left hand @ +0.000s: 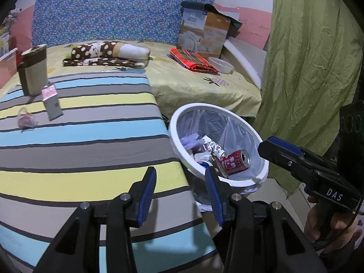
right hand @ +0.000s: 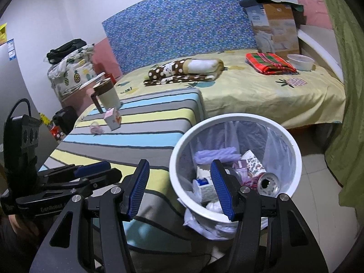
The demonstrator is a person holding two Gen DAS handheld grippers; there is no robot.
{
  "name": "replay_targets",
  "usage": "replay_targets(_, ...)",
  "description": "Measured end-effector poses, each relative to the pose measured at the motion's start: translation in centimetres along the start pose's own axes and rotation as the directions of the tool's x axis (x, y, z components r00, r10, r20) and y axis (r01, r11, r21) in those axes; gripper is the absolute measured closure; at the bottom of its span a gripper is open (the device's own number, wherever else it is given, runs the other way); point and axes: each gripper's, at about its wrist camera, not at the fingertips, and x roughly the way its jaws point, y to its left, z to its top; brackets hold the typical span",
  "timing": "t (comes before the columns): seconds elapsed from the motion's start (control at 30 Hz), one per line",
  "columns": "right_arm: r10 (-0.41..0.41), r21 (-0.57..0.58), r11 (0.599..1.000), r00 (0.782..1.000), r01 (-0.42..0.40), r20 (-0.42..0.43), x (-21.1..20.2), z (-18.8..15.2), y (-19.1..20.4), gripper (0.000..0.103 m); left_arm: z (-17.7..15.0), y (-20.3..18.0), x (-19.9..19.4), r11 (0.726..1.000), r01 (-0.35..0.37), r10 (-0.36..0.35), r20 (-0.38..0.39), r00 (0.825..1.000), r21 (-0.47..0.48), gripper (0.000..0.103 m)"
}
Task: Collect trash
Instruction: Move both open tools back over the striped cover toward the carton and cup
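Both grippers, left gripper [left hand: 180, 191] and right gripper [right hand: 182, 187], fingers released and empty; red can [left hand: 236, 162] lies tilted in bin [left hand: 182, 116], open top facing up-right.

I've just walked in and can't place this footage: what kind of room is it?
Most likely a small bedroom in a home: a bed with a pineapple-print sheet, folded blankets on it, and a white lined waste bin beside a striped table.

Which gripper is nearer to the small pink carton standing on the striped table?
Left. The left gripper is over the striped table, on the small pink carton's side. The right gripper is beside the white bin, farther away.
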Motion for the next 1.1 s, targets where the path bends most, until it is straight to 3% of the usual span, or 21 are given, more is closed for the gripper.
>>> replay_targets(0.63, 0.06, -0.143, 0.988, 0.998, -0.056, 0.026, 0.9, 1.8, 3.5, 0.045, -0.7, 4.4, -2.8, 0.989, -0.13, 0.133, 0.046, 0.99, -0.067, 0.047)
replay_targets(1.1, 0.118, -0.304, 0.947, 0.992, -0.101, 0.036, 2.8, 5.9, 6.8, 0.045, 0.8, 9.5, -4.8, 0.955, -0.27, 0.279, 0.065, 0.958, -0.121, 0.047)
